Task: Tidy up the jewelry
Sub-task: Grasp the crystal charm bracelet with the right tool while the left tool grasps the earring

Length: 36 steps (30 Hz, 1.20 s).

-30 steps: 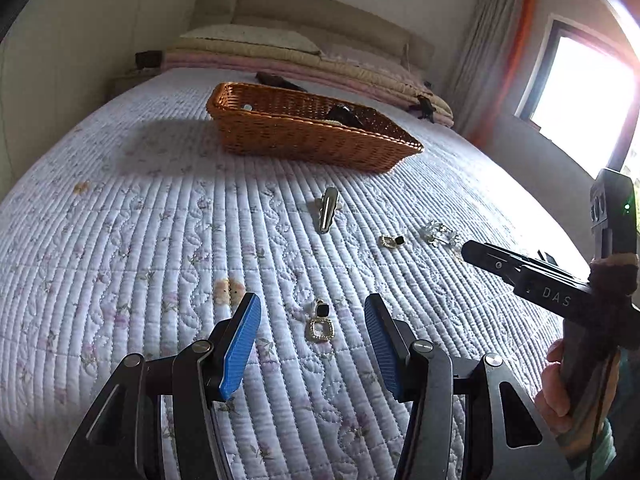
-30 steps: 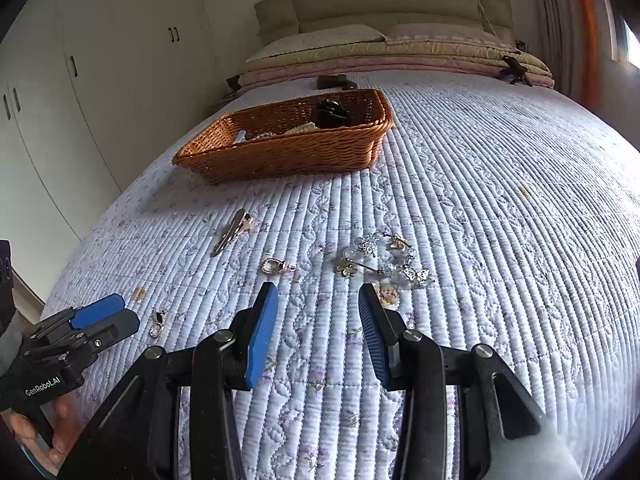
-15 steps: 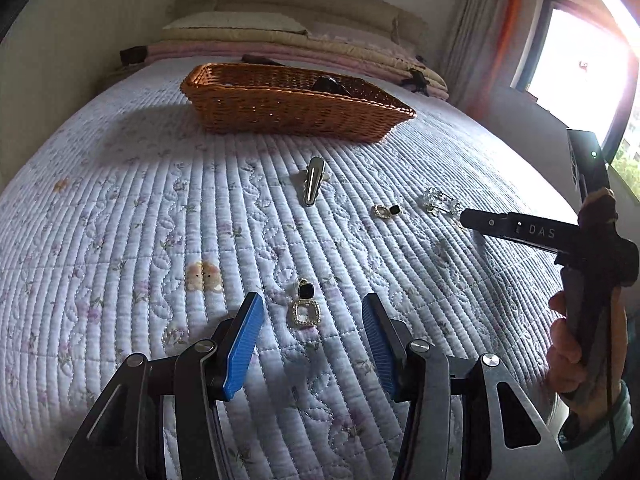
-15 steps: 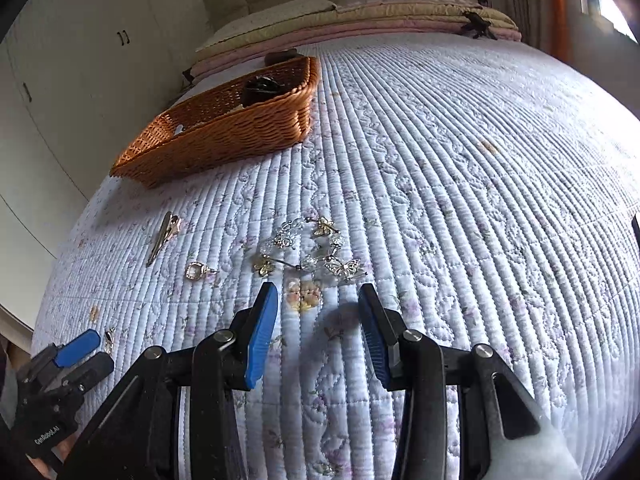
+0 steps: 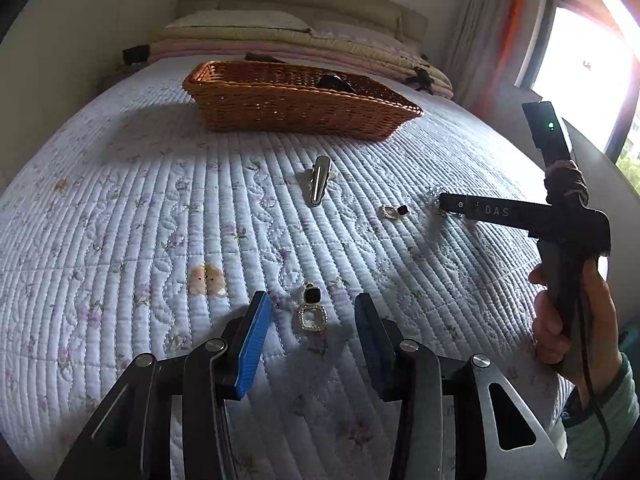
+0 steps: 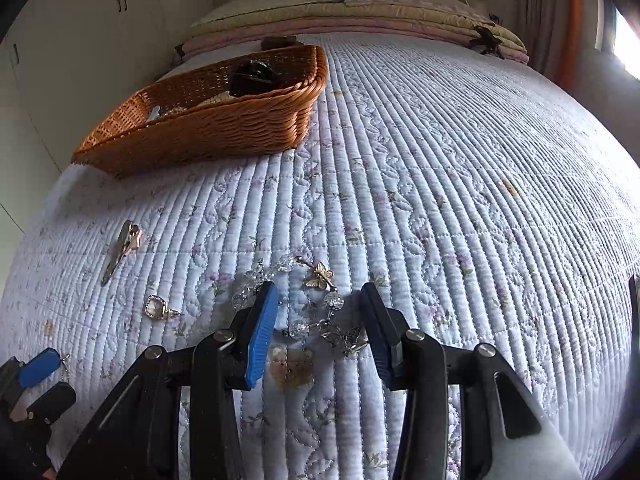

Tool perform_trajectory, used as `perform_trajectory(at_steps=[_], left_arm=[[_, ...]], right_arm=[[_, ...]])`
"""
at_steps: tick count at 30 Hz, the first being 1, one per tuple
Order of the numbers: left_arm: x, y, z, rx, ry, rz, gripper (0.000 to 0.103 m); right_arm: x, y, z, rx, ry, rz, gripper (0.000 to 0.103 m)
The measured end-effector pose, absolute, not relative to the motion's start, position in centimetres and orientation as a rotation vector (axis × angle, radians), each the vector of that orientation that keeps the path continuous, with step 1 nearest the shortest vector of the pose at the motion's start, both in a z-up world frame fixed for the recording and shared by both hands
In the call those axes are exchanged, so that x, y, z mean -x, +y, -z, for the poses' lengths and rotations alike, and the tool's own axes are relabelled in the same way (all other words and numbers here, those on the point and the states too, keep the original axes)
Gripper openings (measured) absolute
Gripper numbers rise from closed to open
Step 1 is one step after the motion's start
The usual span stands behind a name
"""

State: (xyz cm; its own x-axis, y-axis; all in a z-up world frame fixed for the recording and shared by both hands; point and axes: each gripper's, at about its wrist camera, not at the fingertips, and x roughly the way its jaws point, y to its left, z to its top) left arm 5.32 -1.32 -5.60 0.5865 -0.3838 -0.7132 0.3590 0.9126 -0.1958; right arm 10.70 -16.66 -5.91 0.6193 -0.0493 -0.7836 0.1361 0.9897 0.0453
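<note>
Earring [image 5: 312,312] flat on quilt [image 5: 120,220], black stone toward the headboard, clear square drop toward the camera. Sits between the blue pads of left gripper [image 5: 308,332], touching neither; gap narrow, having just been closing in around it. Nothing gripped yet. Tilted down at the quilt, probably to pinch the piece from both sides.

Bracelet [image 6: 296,300] of clear beads and gold butterflies curled in a loose ring on the quilt. Right gripper [image 6: 318,328] straddles its near half, gap moderate, pads clear of the beads as far as can be told. Left pad covers part of the ring; contact there uncertain. Likely lined up for a pinch across the strand rather than the whole loop.

Matching second earring [image 6: 158,308] loose on the quilt, between the two grippers. Hair clip [image 5: 320,184] farther out, lengthwise toward the basket.

Wicker basket [image 5: 296,108] up near the pillows, well apart from all loose pieces. Already holds a dark item and some pale ones, so taken as the drop-off place.

Hand [image 5: 568,320] wrapped round the right gripper's handle, seen from the left camera.

Judgement: both pickups under way at once, several pieces left on the quilt, sorting partly done.
</note>
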Motion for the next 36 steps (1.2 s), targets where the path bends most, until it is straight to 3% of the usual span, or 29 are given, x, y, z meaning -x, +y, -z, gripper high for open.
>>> perform_trajectory(at_steps=[6,9,10,11,16,36], left_arm=[[-5.5,-2.5,5.7,-0.038,0.843,0.405,0.035],[-5.4,-3.2,5.7,-0.08,0.842,0.394,0.023],[-5.5,-3.4,5.7,-0.085,0.843,0.393,0.016],[-5.6,-3.4,5.7,-0.086,0.846,0.388,0.014],[-5.4,-3.1,5.6,-0.068,0.832,0.401,0.014],[-4.5,-1.6,4.8,0.015,0.806,0.457,0.014]], right_arm=[[-10.9,-16.3,5.9,-0.063,0.893,0.117,0.047],[-11.0,-16.2,5.9,-0.054,0.889,0.111,0.044],[-11.0,-16.1,5.9,-0.05,0.886,0.1,0.04],[-11.1,-15.9,5.9,-0.043,0.884,0.09,0.035],[-10.8,-15.9,5.9,-0.055,0.877,0.017,0.012],[-7.6,-18.1,2.7,-0.275,0.759,-0.138,0.011]])
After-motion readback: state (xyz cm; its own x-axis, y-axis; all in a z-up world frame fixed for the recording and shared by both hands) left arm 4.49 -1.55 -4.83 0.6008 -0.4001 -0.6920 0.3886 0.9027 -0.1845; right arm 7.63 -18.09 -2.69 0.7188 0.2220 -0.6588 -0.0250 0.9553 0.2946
